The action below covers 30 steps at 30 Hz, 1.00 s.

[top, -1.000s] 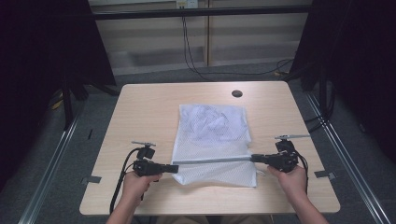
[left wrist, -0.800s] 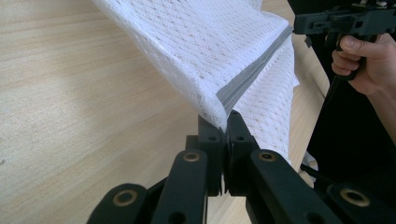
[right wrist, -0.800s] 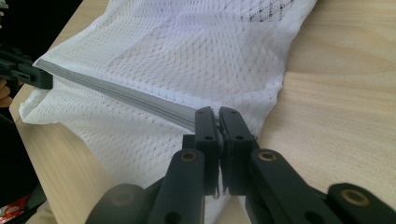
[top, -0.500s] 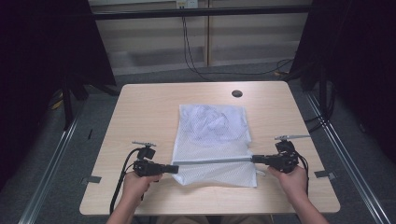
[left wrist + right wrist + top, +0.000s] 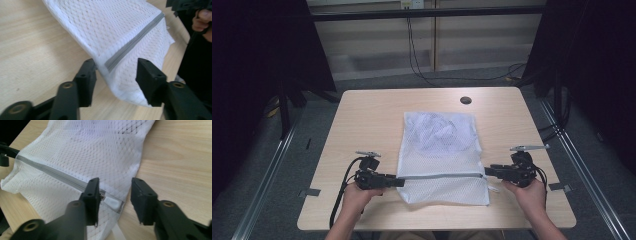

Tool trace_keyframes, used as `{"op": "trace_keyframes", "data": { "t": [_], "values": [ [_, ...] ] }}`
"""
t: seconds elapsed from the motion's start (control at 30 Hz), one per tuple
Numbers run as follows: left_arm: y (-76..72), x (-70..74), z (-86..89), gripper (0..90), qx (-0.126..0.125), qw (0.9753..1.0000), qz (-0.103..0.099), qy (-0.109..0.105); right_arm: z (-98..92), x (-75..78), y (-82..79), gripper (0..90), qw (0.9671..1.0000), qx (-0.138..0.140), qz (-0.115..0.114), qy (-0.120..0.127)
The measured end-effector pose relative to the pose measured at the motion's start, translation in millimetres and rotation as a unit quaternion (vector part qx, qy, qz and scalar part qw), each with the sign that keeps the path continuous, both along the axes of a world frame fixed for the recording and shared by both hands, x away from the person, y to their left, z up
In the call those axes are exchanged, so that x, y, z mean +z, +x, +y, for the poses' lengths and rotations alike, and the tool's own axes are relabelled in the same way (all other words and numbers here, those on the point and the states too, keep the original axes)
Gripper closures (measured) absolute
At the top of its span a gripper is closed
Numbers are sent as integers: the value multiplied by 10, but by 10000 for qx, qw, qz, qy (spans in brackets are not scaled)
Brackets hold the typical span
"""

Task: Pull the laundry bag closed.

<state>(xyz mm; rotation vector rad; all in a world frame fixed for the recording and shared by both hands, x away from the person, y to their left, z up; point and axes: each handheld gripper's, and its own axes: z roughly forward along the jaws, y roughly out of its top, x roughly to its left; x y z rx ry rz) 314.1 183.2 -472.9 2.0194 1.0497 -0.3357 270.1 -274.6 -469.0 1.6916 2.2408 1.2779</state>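
Now the white mesh laundry bag (image 5: pixel 441 155) is lying flat in the middle of the wooden table (image 5: pixel 362 115), its grey zipper (image 5: pixel 442 175) running straight across near the edge closest to the person. Something white and crumpled is showing through the mesh in the far half of the bag.

The left gripper (image 5: pixel 398 182) is sitting at the left end of the zipper. In the left gripper view its jaws are standing apart, straddling the bag's corner where the zipper ends, with no sign of clamping. The right gripper (image 5: pixel 486 171) is sitting at the zipper's right end. In the right gripper view its jaws are likewise parted, with the zipper pull (image 5: pixel 111 201) lying between them, close to the left-hand jaw; whether that jaw is touching the pull is hard to tell.

Compared with the earlier frames, the right gripper is sitting a little farther out from the bag's right edge, while the left gripper, the bag and the zipper line are staying where they were.
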Motion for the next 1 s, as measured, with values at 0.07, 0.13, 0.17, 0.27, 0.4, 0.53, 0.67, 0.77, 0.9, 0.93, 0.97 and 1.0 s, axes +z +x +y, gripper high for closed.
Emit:
{"op": "trace_keyframes", "data": {
  "t": [0.07,0.13,0.17,0.27,0.4,0.53,0.67,0.77,0.9,0.93,0.97,1.0],
  "values": [
    [-2,17,2,411,71,9999,-76,34,-7,14,-16,503,9999,-23,-53,-92],
    [1,38,12,370,101,9996,-235,157,-5,27,-31,468,9998,-6,-118,-180],
    [0,45,20,348,89,9993,-324,191,-7,30,-35,447,9996,6,-156,-228],
    [-5,59,37,298,215,9983,-478,246,-15,40,-34,389,9995,-11,-161,-285],
    [-5,75,69,214,312,9954,-817,401,-34,49,-28,343,9990,-73,-170,-409],
    [-2,105,107,171,358,9914,-1115,576,-69,86,-31,291,9983,-124,-348,-451],
    [-1,119,158,149,397,9885,-1266,719,-117,98,-22,222,9972,-128,-470,-574],
    [11,107,204,140,370,9872,-1334,789,-168,92,-16,182,9971,-177,-469,-573],
    [28,95,244,139,444,9857,-1367,878,-204,78,-14,166,9966,-187,-500,-629],
    [33,89,249,137,440,9855,-1370,899,-201,70,-12,155,9967,-176,-459,-642],
    [38,83,254,137,427,9848,-1392,949,-196,59,-10,148,9965,-173,-429,-699],
    [43,72,254,137,432,9850,-1376,942,-192,46,-6,140,9961,-146,-407,-765]
  ]
}}
